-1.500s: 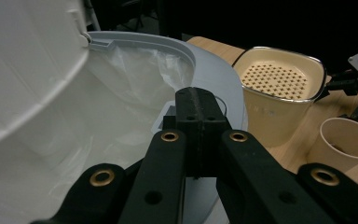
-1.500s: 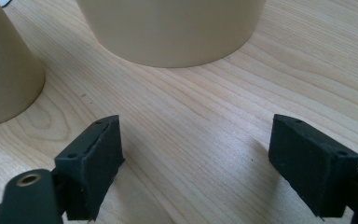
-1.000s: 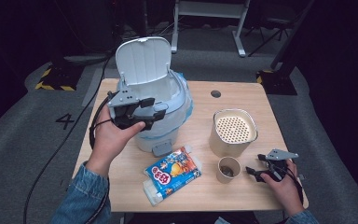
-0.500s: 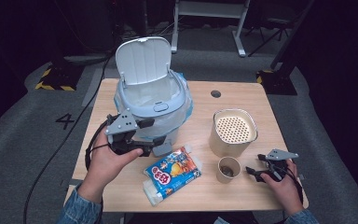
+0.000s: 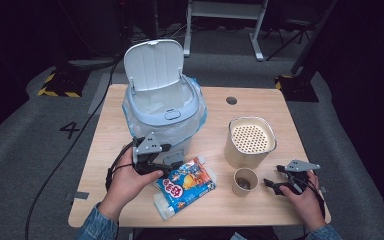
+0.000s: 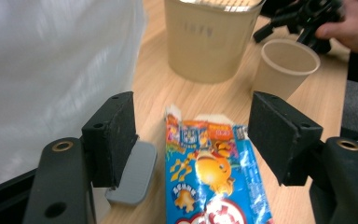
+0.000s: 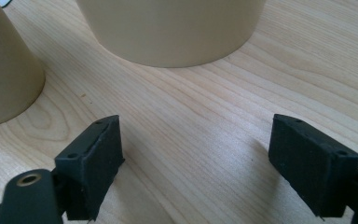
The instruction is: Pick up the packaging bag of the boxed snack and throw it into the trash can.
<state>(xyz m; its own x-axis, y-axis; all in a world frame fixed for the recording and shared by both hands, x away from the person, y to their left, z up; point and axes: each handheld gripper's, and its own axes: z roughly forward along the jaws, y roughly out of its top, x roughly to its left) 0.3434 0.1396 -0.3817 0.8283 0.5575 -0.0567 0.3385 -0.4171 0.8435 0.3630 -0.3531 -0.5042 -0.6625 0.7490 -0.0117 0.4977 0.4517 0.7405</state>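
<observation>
Snack packet [image 5: 186,186] lay ungrabbed on the tabletop [image 5: 260,212], left gripper [image 5: 156,169] wide-jawed at its 10 o'clock; bin [image 5: 162,107] open, right gripper [image 5: 280,183] wide too, idle.

Grey floor [image 5: 40,165] left of table: white "4" [image 5: 70,129]. Snack packet [image 6: 214,172] print: unreadable.

The snack packet [image 5: 186,186] is a flat, glossy pouch printed mainly in blue, with orange and red cartoon graphics and a torn white upper edge. It lies flat on the worktop [image 5: 260,115] near the front edge, rotated diagonally in the high view. Its upper end [image 6: 200,128] lies just in front of the white bin [image 5: 162,107], near the paper cup [image 5: 245,181].
</observation>
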